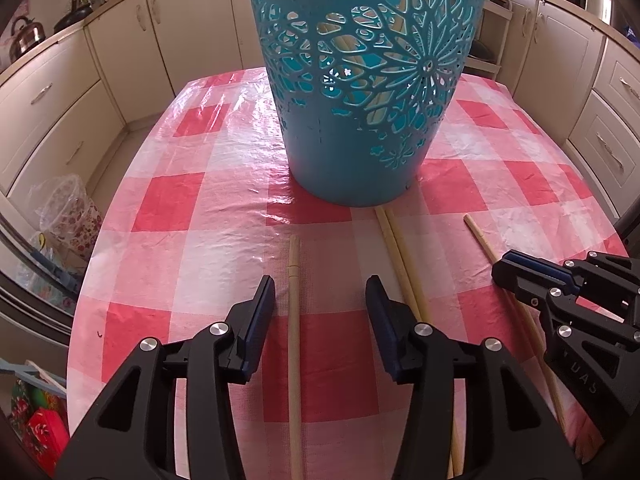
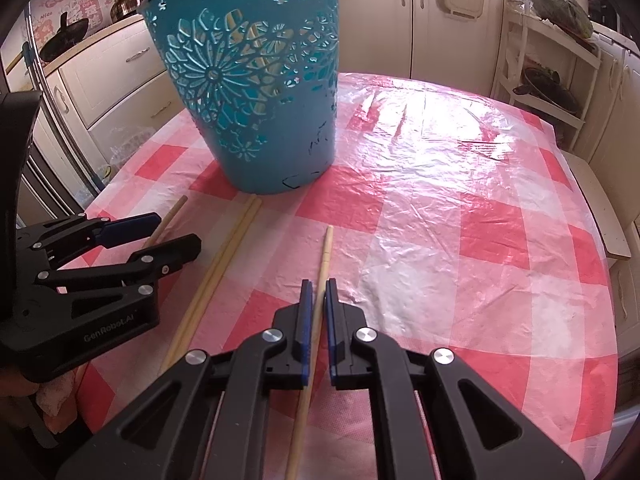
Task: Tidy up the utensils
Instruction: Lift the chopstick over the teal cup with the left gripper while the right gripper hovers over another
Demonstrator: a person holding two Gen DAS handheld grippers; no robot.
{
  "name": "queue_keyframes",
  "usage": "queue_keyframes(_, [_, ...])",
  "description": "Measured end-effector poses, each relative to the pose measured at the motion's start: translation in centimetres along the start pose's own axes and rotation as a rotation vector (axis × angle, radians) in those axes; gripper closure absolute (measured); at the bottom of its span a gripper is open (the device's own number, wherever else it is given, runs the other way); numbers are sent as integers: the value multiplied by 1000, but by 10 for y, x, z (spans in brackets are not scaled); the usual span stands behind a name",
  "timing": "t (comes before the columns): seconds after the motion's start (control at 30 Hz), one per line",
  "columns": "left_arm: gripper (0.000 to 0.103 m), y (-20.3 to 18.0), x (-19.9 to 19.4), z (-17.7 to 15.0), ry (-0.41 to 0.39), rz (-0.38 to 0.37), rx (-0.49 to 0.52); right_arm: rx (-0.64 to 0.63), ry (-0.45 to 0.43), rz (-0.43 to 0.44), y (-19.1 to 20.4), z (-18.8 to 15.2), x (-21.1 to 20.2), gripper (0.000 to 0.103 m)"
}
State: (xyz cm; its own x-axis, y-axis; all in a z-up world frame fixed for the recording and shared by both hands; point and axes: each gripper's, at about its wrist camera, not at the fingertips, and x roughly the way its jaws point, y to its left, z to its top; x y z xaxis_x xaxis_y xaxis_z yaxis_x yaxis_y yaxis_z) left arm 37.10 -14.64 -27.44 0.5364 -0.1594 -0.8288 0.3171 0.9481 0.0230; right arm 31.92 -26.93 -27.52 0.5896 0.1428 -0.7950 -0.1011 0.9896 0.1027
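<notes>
Black-framed right tongs (image 2: 319, 294) with blue pads are pinched on one wooden chopstick (image 2: 325, 246), which runs forward along the bench (image 2: 460, 208). Left tongs (image 1: 320, 296) stand spread over another single chopstick (image 1: 294, 280) lying between the pads, which do not touch it. Between the two tools lies a chopstick pair (image 1: 394, 236), its far ends near the base of a teal perforated basket (image 1: 360, 80) holding more chopsticks.

"GenRobot.AI" on left gripper (image 2: 160, 236) body; "UAS" on right gripper (image 1: 508, 276) body.
</notes>
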Motion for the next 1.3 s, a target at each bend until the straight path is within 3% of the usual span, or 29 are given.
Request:
queue_keyframes(0.03, [64, 0, -1, 0, -6, -3, 1, 1, 0, 0, 0, 0, 0, 96])
queue_keyframes(0.1, [92, 0, -1, -1, -16, -14, 7, 0, -1, -4, 2, 0, 1, 96])
queue_keyframes(0.17, [98, 7, -2, -1, -10, -41, -20, -2, -2, -6, 1, 0, 0, 96])
queue_keyframes(0.23, [98, 23, -5, -2, -3, -111, -98, 3, -3, -2, 0, 0, 0, 96])
queue_keyframes(0.33, [98, 46, -24, -7, -58, -167, -186, 18, -4, 14, -4, 0, 0, 96])
queue_keyframes(0.53, [98, 77, -102, 10, -303, -245, -289, 56, -7, 54, -13, 0, -1, 96])
queue_keyframes(0.8, [98, 76, -179, 81, -605, -296, -319, 65, -11, 97, -15, 0, 0, 87])
queue_keyframes(1.0, [98, 69, -184, 136, -709, -282, -351, 70, -11, 126, -15, 0, -1, 81])
queue_keyframes(1.3, [98, 60, -129, 178, -718, -230, -400, 80, -10, 187, -16, 1, 0, 69])
